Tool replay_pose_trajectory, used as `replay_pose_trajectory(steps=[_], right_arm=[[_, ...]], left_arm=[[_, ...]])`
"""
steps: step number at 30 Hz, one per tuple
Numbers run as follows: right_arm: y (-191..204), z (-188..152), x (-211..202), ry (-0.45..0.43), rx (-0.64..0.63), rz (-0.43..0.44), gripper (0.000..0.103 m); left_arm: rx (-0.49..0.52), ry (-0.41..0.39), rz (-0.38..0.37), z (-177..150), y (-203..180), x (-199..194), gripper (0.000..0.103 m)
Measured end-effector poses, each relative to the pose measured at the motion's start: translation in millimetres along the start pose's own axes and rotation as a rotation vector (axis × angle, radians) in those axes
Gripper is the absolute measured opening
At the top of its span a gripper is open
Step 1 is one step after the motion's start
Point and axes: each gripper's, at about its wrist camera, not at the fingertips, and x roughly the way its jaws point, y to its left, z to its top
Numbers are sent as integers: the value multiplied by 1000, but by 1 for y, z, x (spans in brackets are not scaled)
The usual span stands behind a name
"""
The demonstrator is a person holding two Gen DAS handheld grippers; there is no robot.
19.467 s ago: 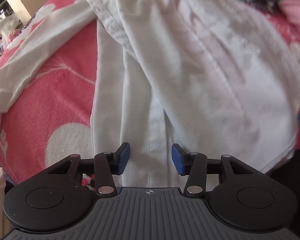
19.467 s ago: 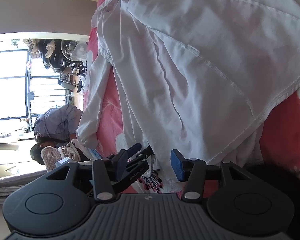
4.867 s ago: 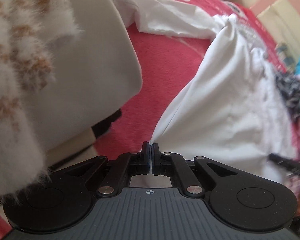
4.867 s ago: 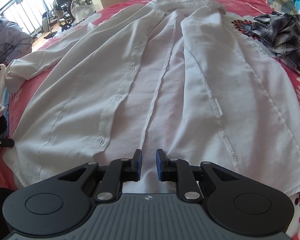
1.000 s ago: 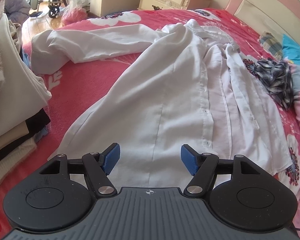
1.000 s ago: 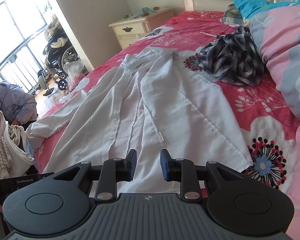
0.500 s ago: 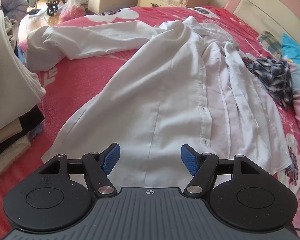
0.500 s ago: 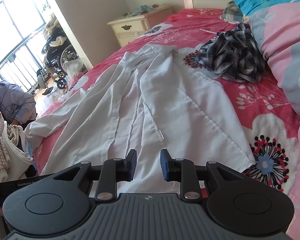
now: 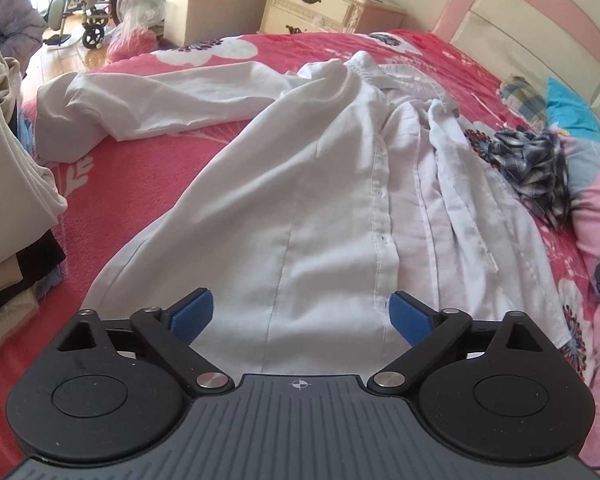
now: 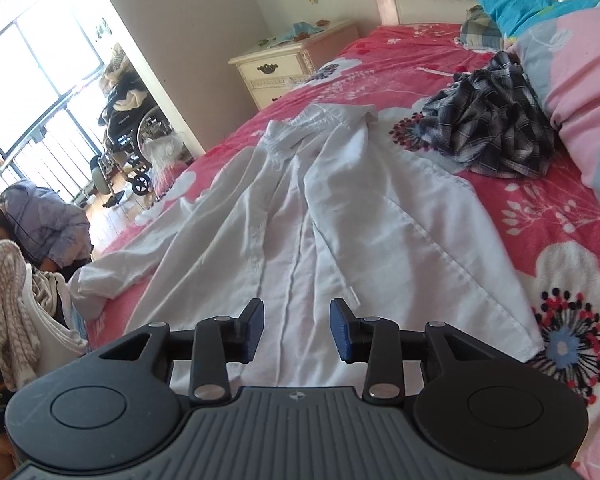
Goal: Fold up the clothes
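Blue-padded, the left gripper (image 9: 300,316) gapes wide and the right gripper (image 10: 297,330) stands parted, both empty above the hem of the white shirt (image 9: 320,208). The shirt lies spread flat along the red bedspread (image 9: 152,176), one sleeve (image 9: 148,100) flung sideways. No fold shows; sleeves and body remain to fold.
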Motion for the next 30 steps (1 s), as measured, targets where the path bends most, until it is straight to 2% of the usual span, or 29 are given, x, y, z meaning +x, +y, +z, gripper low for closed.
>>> replay_pose_trajectory(steps=[10,14,20,27,30], right_arm=[[31,23,44,16,-30,91,39],[45,33,66,25,-57,109,39],[58,45,91,17,-59,120,39],[58,58,112,3,-83,113,39],[57,66,122,-3,-102,105,39]], left_arm=[[-42,1,20,12,0,19,102],[-64,-7,2,16,4,26,103],[-115,6,-15,26,7,45,103],[-112,-22,-19,43,7,70,103],[-157,-41,-42,53,13,78,103]])
